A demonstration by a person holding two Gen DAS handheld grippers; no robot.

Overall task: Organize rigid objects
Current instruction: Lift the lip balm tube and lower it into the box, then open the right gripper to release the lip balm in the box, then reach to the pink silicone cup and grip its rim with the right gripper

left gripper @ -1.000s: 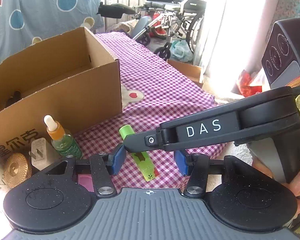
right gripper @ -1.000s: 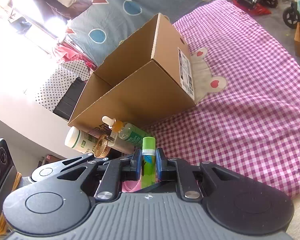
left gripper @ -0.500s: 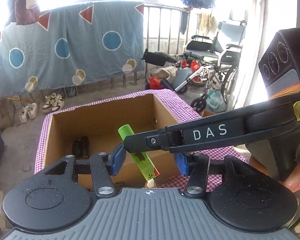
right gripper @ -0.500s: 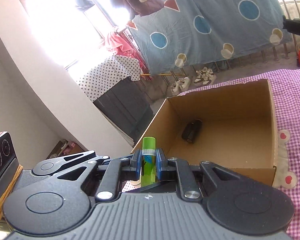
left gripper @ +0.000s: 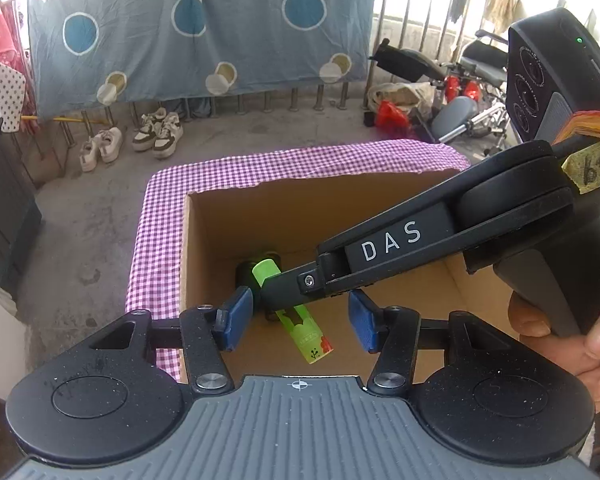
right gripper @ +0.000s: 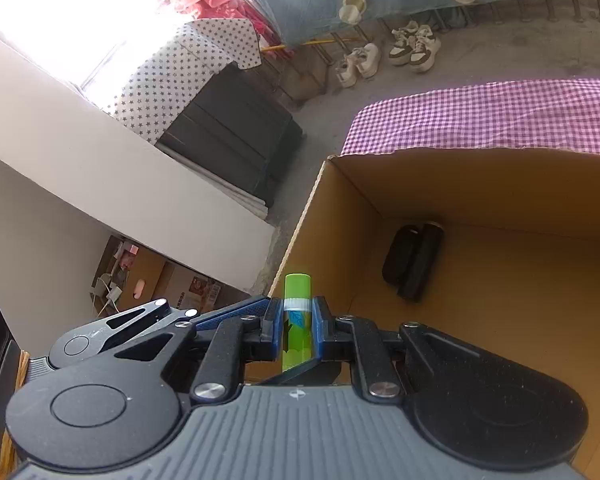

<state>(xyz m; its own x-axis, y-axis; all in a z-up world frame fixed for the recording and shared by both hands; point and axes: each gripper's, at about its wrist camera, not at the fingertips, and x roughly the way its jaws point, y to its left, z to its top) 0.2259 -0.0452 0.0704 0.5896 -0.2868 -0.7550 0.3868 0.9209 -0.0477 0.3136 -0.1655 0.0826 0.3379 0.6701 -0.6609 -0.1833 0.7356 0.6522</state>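
Observation:
My right gripper (right gripper: 296, 318) is shut on a green tube (right gripper: 297, 312) and holds it above the near left corner of an open cardboard box (right gripper: 460, 192). In the left wrist view the same tube (left gripper: 300, 320) hangs over the box (left gripper: 300, 208), held by the right gripper's black fingers (left gripper: 292, 288). My left gripper (left gripper: 298, 316) is open and empty, its blue pads on either side of the tube, not touching it. A black object (right gripper: 414, 262) lies on the box floor; it also shows in the left wrist view (left gripper: 244, 274).
The box stands on a purple checked cloth (left gripper: 156, 232). Beyond it is a concrete floor with shoes (left gripper: 140, 140), a railing with a blue sheet (left gripper: 200, 32), and wheelchairs (left gripper: 472, 92) at the right. A dark cabinet (right gripper: 236, 128) stands at the left.
Both grippers have moved up and forward over the box. The view now looks down into the box, with the tube low over its inside. The right gripper still holds the tube.

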